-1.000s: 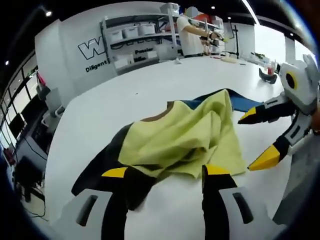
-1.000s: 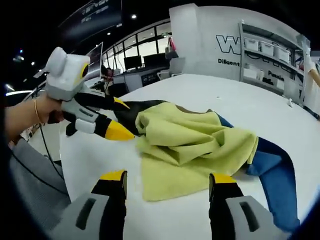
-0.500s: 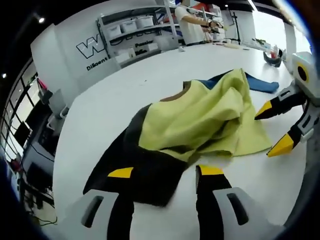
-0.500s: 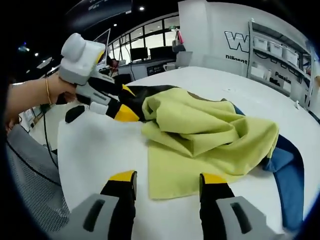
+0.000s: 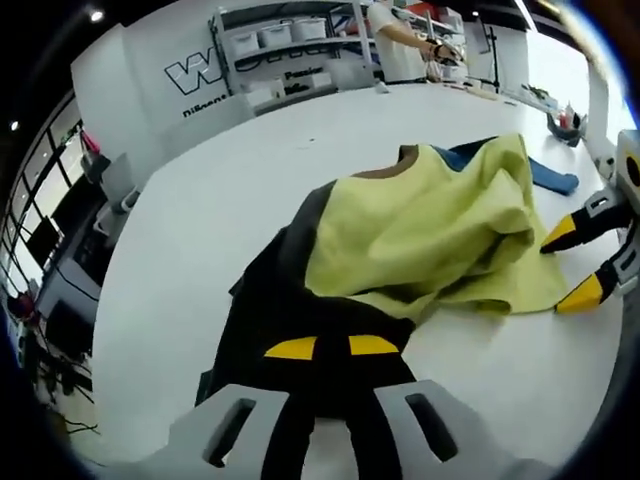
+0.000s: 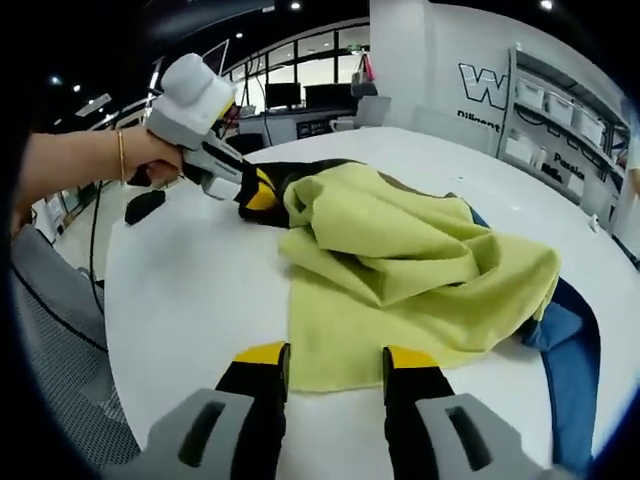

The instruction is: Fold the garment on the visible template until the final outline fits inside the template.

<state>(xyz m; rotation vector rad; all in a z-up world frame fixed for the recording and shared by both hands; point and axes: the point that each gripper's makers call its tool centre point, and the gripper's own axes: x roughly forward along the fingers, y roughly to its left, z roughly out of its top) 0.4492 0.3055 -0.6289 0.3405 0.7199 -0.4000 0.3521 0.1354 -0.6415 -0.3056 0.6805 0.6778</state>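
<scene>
Garment (image 5: 430, 235) lies crumpled on the white table (image 5: 210, 200).
Left gripper (image 5: 330, 347) clamps its black sleeve edge; right gripper (image 6: 325, 356) jaws apart at the yellow hem.

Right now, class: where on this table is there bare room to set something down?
Bare white table runs between the garment and the far shelves, and again beside the yellow hem toward the near edge. It is crowded around the black sleeve, where the left tongs grip.

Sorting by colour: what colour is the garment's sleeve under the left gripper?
Black, clearest in the left gripper view.
</scene>
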